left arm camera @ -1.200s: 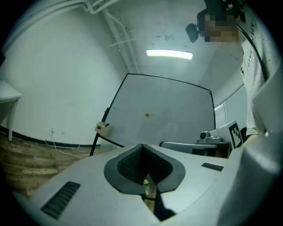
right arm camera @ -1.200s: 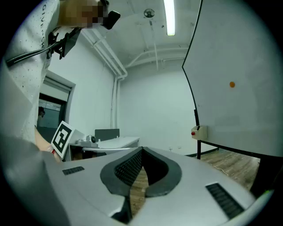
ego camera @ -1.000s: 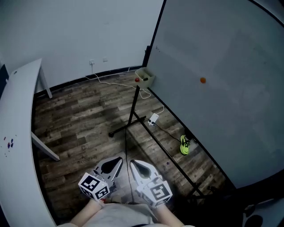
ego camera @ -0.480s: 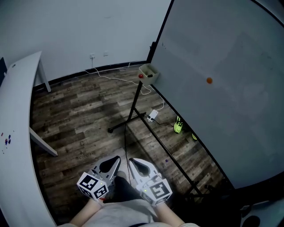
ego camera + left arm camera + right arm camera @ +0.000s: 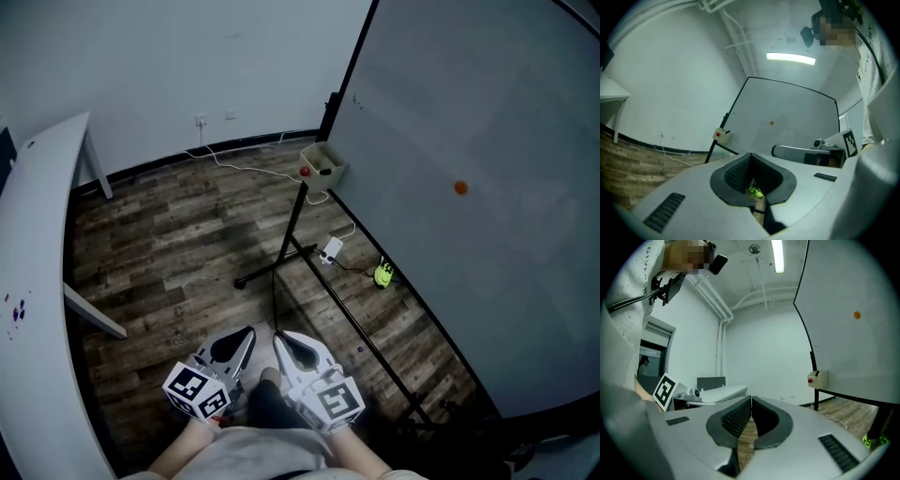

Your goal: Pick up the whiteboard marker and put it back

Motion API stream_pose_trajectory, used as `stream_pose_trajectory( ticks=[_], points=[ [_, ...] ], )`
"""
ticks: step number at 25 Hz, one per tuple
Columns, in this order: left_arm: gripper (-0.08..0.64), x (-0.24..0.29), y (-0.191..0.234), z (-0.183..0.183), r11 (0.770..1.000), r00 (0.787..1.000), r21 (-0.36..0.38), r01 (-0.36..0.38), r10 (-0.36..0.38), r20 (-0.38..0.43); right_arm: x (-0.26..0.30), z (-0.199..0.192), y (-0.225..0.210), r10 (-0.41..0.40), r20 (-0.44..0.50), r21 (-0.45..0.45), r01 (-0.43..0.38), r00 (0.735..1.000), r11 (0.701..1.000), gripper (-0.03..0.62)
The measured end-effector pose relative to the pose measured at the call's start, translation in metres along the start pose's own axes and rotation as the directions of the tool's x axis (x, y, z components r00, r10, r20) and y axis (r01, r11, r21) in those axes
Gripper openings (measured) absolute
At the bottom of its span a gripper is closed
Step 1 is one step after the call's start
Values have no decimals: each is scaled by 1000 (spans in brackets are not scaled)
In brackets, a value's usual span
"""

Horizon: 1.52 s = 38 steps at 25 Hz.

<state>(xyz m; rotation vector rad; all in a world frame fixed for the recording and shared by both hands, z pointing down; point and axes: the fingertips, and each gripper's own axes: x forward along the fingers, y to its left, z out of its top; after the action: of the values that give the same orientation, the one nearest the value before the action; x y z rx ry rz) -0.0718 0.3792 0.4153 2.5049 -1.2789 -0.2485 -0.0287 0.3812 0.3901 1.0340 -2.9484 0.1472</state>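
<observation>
No whiteboard marker shows clearly. A small beige box [image 5: 323, 166] hangs at the lower corner of the whiteboard [image 5: 469, 187], with a red item [image 5: 305, 172] at its edge; the same box appears in the left gripper view [image 5: 723, 134] and the right gripper view [image 5: 817, 379]. In the head view my left gripper [image 5: 250, 333] and right gripper [image 5: 279, 340] are side by side at the bottom, held level over the floor and far short of the board. Both are shut with nothing between the jaws, as each gripper's own view confirms, left [image 5: 750, 155] and right [image 5: 751, 400].
The whiteboard stand's black legs [image 5: 281, 267] spread over the wood floor. A white power strip [image 5: 328, 250] with a cable and a lime-green object [image 5: 383, 274] lie near them. A white table [image 5: 37, 281] runs along the left. An orange magnet [image 5: 460, 187] sits on the board.
In the head view the whiteboard, its box and the stand have slid to the right. A dark shoe now shows between the grippers. Both grippers stay shut, side by side.
</observation>
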Motion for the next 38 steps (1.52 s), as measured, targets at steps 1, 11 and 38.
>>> stream_pose_trajectory(
  ticks=[1,11,38],
  points=[
    [14,8,3,3,1000,1000,2,0,0,-3,4,1,-8,-4,-1,2,4,1000,1000,20],
    [15,98,33,18,999,999,7,44,-44,5,39,14,-92,-33,21,-1,33,999,999,20],
    [15,239,54,12,997,995,1,75,-75,-58,70,8,-219,-26,12,68,25,1000,997,20]
  ],
)
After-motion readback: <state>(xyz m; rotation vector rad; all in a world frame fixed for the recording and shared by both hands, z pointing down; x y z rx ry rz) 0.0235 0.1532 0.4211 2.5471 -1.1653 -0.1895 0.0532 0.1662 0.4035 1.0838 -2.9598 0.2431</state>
